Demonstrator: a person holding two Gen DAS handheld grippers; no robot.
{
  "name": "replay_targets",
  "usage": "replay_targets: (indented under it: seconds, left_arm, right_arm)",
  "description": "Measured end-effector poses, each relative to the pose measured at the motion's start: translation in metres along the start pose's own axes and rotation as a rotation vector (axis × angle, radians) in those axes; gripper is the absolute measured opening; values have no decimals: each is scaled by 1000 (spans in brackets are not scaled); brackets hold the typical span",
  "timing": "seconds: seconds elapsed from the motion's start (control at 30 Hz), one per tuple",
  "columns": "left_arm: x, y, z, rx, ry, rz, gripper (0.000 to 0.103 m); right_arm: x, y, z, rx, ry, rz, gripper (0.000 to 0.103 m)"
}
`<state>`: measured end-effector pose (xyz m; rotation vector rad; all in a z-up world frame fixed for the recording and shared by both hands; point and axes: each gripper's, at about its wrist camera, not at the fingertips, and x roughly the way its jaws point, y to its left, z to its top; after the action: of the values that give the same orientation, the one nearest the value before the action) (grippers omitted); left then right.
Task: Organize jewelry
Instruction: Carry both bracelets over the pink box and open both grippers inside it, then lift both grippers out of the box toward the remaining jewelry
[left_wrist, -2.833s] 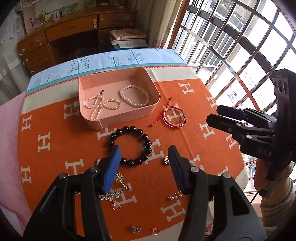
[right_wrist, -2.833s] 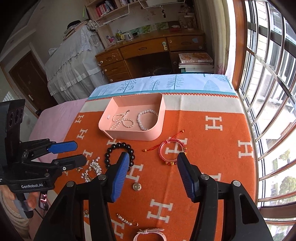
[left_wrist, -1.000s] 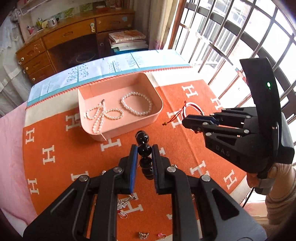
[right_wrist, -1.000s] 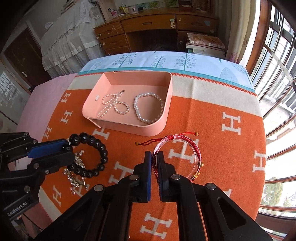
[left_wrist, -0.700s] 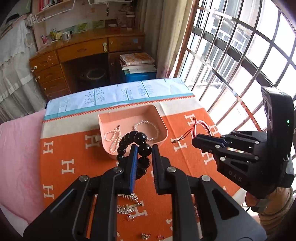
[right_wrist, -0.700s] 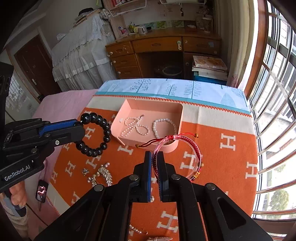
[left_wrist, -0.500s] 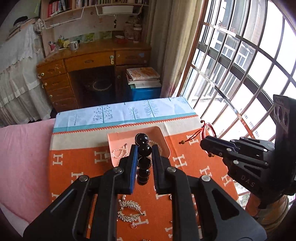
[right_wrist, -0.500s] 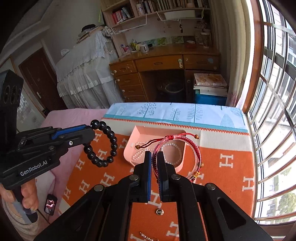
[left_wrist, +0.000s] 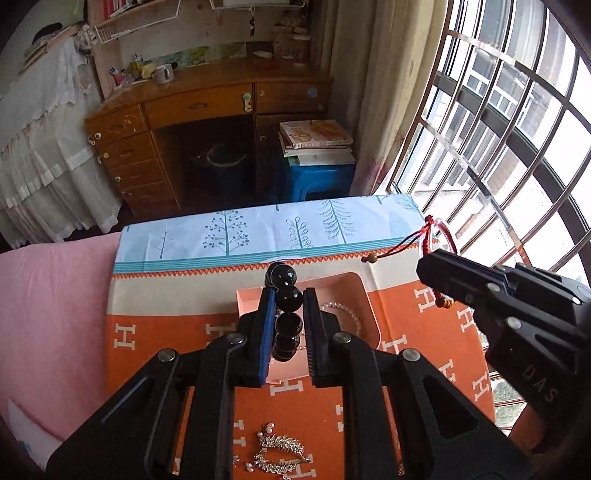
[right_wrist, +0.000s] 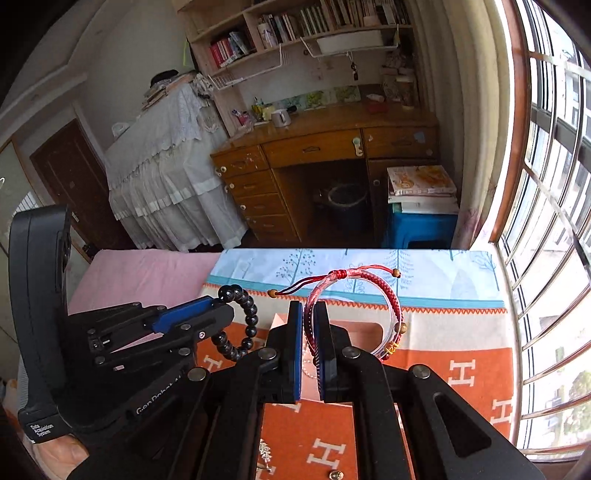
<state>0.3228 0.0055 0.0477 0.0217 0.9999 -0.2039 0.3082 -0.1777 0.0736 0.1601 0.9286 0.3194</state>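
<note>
Both tools hang in the air above the table, angled steeply downward. The left hand-held gripper pinches a black bead bracelet over the pink tray. Beside it, the right hand-held gripper is pressed together on a red cord bracelet.

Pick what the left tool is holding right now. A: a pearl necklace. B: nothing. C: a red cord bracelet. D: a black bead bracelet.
D: the left tool is shut on the black bead bracelet, lifted above the pink tray.
</note>
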Motion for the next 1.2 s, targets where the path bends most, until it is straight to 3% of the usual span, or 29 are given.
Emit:
replay_targets:
  seconds: [0.3, 0.47, 0.63, 0.83, 1.07, 1.2]
  left_arm:
    - [120, 10, -37, 9, 173, 0, 13]
    - [147, 11, -49, 18, 207, -11, 13]
    - [154, 14, -49, 2, 214, -41, 35]
    - [154, 14, -55, -3, 237, -72, 40]
    - [136, 7, -65, 26, 227, -61, 40]
    - [115, 6, -72, 34, 207, -71, 41]
  right_arm:
    - [131, -21, -42, 53, 235, -25, 6]
    - [172, -37, -55, 89, 295, -32, 6]
    - [207, -67, -68, 168, 347, 10, 16]
    - [210, -76, -77, 163, 320, 33, 19]
    - [176, -79, -83, 157, 291, 38, 20]
    - [153, -81, -90, 148, 271, 51, 31]
